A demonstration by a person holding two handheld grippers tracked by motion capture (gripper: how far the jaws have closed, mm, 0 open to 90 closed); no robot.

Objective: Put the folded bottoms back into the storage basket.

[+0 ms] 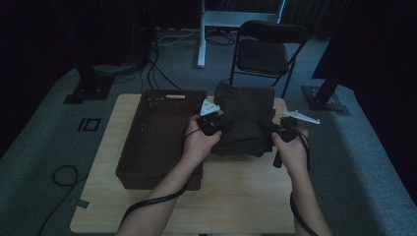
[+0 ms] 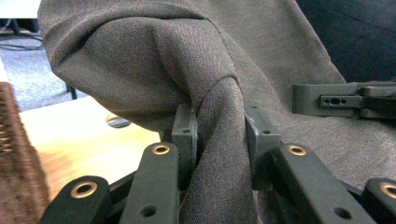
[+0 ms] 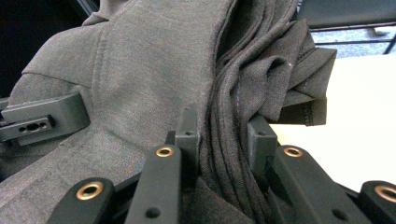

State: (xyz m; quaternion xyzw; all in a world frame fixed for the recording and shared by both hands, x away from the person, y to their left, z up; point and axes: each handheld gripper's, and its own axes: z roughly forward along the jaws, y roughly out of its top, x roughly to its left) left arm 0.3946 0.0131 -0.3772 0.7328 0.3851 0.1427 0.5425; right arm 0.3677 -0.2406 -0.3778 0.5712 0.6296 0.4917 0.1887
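High view: a folded dark grey garment of woven cloth [image 1: 246, 118] hangs lifted between the left gripper [image 1: 216, 124] and the right gripper [image 1: 281, 132], over the far right part of the pale wooden table [image 1: 236, 196], with a dark brown woven rectangular basket [image 1: 157, 137] just beside it on the left. This looks like the carrying step: the folded bundle is gripped at both sides and appears clear of the tabletop, so the next move probably calls for swinging it leftward over the basket's rim and lowering it evenly, both hands level so the folds do not slide apart. Beyond the table stand a black folding chair [image 1: 263, 51] and the white metal leg of a stand [image 1: 201, 39], well apart and not in the way; black cables lie on the grey carpet. Left gripper view: the jaws stand narrow, pinching a thick gathered fold of the grey cloth [image 2: 219, 140] between the pads; the basket's edge [image 2: 18, 154] shows close at the left, and the other gripper [image 2: 341, 100] lies farther off against the cloth. Right gripper view: the jaws clamp the stacked layered edges of the garment [image 3: 224, 140], several folds bunched between them, with loose corners drooping over the table [image 3: 364, 121]. Those loose corners could catch on the near basket wall.
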